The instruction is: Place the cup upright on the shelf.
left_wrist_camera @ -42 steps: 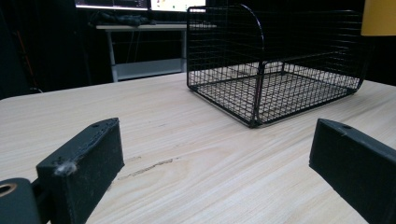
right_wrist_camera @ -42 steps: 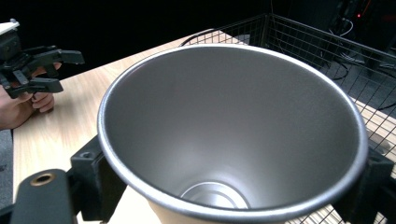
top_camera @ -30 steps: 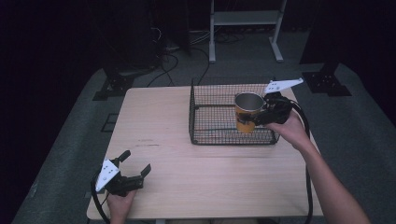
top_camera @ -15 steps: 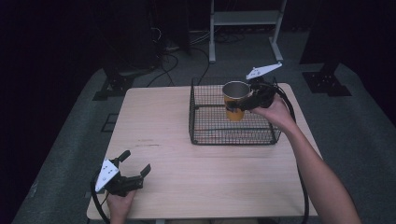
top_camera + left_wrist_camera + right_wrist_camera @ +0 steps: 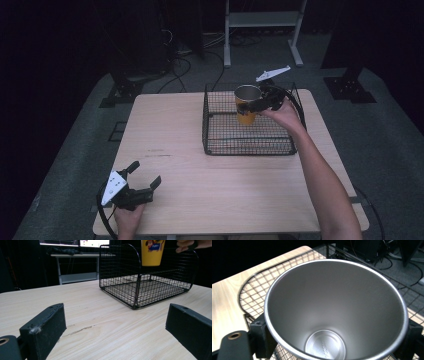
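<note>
- The right gripper (image 5: pixel 261 101) clamps the yellow steel-lined cup (image 5: pixel 246 104) upright, held above the wire basket (image 5: pixel 248 145) near its far side.
- The left gripper (image 5: pixel 136 186) rests on the table (image 5: pixel 200 190), jaws spread, holding nothing.
- Step in hand looks like carrying the cup over the basket; next calls for steady lowering or clearing the wall.

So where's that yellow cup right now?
The yellow cup is held upright in the right gripper, in the air above the far part of the black wire basket, toward the table's far right in the high view.
</note>
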A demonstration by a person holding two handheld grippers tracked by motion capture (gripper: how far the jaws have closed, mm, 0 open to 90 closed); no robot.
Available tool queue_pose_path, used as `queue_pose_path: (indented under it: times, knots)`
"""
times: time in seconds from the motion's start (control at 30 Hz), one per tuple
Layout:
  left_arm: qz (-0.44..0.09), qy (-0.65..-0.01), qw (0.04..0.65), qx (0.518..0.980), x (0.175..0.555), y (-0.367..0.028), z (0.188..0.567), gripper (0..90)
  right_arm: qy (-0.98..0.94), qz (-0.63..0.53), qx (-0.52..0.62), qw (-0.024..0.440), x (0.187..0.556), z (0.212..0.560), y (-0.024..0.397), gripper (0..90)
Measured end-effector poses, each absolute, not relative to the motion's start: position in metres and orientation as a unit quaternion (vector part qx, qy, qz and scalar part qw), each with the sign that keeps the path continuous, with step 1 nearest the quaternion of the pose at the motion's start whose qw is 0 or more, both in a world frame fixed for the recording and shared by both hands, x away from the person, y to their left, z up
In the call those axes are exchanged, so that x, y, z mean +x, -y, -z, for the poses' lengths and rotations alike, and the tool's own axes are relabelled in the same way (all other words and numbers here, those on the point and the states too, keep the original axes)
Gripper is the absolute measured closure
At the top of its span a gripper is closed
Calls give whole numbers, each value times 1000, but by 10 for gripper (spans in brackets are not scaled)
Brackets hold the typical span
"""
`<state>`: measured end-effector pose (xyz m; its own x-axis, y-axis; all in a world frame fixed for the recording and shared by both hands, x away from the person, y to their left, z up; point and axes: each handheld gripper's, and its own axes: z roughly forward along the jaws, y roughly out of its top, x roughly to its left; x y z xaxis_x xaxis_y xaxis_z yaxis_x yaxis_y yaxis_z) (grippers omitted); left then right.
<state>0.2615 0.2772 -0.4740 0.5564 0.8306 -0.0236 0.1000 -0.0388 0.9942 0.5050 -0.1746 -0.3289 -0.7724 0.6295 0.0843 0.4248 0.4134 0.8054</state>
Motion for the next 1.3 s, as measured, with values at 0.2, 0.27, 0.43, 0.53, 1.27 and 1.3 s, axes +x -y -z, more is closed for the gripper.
queue_pose_path:
  times: [0.2,0.27,0.43,0.53,1.27,1.3]
  knots:
    - [-307,-357,595,652,261,-277,474,23,-837,-432,319,102,514,347,175,126]
    - [-306,-357,596,651,261,-277,474,23,-838,-429,321,103,515,351,173,124]
    - [-306,-356,595,652,261,-277,474,23,-840,-429,319,93,520,361,171,124]
    - [-306,-357,596,651,261,-278,474,23,-844,-422,319,89,523,368,169,124]
    - [-304,-358,599,649,261,-279,474,23,-841,-406,346,86,533,389,173,122]
    - [-304,-358,599,649,261,-279,474,23,-843,-403,347,84,534,390,172,122]
